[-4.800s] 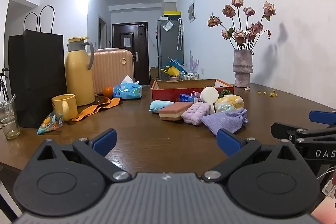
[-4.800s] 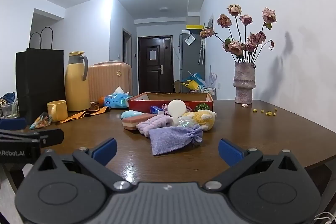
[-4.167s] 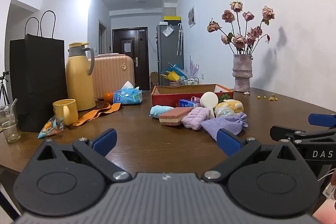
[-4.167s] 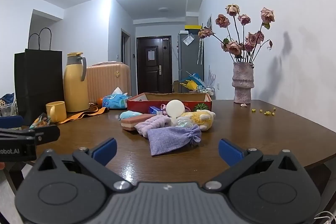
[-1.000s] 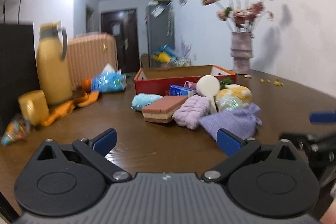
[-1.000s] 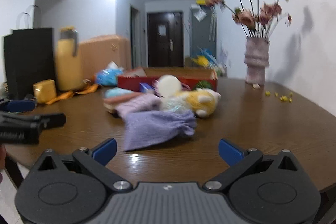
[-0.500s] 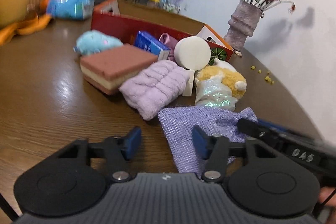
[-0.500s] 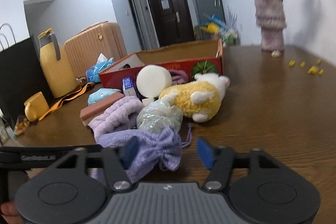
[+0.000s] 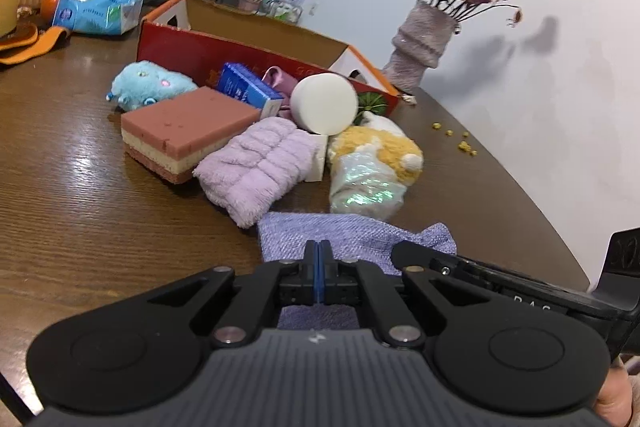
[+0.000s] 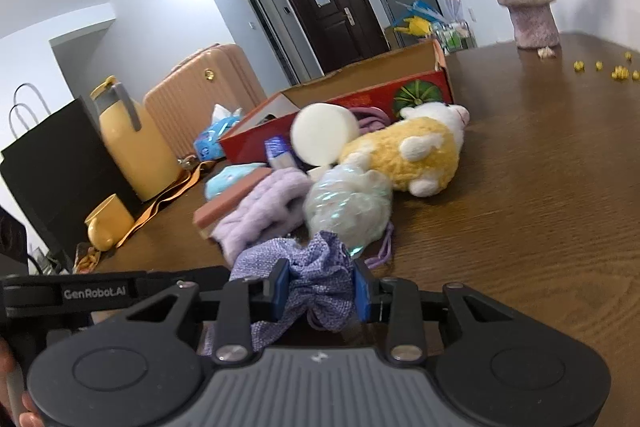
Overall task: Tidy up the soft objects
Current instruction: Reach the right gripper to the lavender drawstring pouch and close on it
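Note:
A purple drawstring cloth bag (image 9: 340,233) lies on the wooden table at the near end of a pile of soft things. My left gripper (image 9: 318,267) is shut on the bag's near edge. My right gripper (image 10: 320,287) is shut on the bag's gathered neck (image 10: 316,267). Behind the bag lie a lilac towel (image 9: 260,163), a pink layered sponge (image 9: 184,131), a shiny mesh pouf (image 9: 366,187), a yellow plush (image 10: 408,155), a white round sponge (image 9: 324,103) and a blue plush (image 9: 150,87). An open red cardboard box (image 9: 240,53) stands behind them.
A vase of dried roses (image 9: 424,39) stands at the back right with yellow bits (image 10: 608,69) on the table. A tissue pack (image 9: 96,11), orange strap (image 10: 168,195), yellow mug (image 10: 106,227), yellow thermos (image 10: 132,147), black paper bag (image 10: 52,163) and pink suitcase (image 10: 204,95) are on the left.
Both grippers moved forward and down to the purple bag. They went from wide open to shut, the left on its edge and the right on its gathered neck.

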`<state>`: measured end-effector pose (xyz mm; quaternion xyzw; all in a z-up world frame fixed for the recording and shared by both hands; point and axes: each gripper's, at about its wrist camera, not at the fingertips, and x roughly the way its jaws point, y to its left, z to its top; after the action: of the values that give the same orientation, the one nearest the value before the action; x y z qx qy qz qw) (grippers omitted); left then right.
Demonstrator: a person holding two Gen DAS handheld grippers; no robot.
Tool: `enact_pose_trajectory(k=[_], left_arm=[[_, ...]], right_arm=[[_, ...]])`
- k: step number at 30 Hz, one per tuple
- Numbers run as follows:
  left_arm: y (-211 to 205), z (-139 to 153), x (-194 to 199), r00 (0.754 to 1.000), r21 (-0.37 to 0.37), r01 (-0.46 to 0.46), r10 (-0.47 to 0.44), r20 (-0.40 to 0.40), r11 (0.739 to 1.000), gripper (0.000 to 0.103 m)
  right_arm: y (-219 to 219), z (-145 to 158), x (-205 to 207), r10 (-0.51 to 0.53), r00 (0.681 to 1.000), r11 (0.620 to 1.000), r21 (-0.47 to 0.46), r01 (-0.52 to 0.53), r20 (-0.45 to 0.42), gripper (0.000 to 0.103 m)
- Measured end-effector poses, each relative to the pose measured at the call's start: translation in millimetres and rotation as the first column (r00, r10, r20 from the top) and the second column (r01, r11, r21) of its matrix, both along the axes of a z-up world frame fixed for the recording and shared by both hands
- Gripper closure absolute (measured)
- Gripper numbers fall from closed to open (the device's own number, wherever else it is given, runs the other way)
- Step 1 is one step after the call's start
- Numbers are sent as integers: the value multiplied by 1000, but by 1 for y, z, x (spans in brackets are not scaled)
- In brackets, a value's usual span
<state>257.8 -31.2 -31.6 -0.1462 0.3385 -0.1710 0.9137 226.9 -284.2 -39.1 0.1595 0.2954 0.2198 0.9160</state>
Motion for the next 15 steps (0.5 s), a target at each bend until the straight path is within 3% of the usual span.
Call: enact_pose_trajectory(k=[7,8,9,11,15], left_arm=[[16,-7,-27,998,70,-58,59,-11,996,96],[19,-11,-28,998,55,-55,56,-26,997,86],[21,-13,-29,997,46,-65,66,-37,997,66],[25,-14,-31,996,27,-83,84,-34,996,47],[28,-17,-28,997,-60,-51,47,-61,997,43]], right_arm=[[7,1,-39,3,1000,999,-49,-3,8,72],[8,-2,-43,10,1000,999,-47,-10,-2,72],[8,-5,-47,8,1000,999,-47,-9,-10,72],[7,-7,-52,5,1000,998,-62,-6,-13,72],[4,-9,-55,-9,1000,998,-67,8,-18,72]])
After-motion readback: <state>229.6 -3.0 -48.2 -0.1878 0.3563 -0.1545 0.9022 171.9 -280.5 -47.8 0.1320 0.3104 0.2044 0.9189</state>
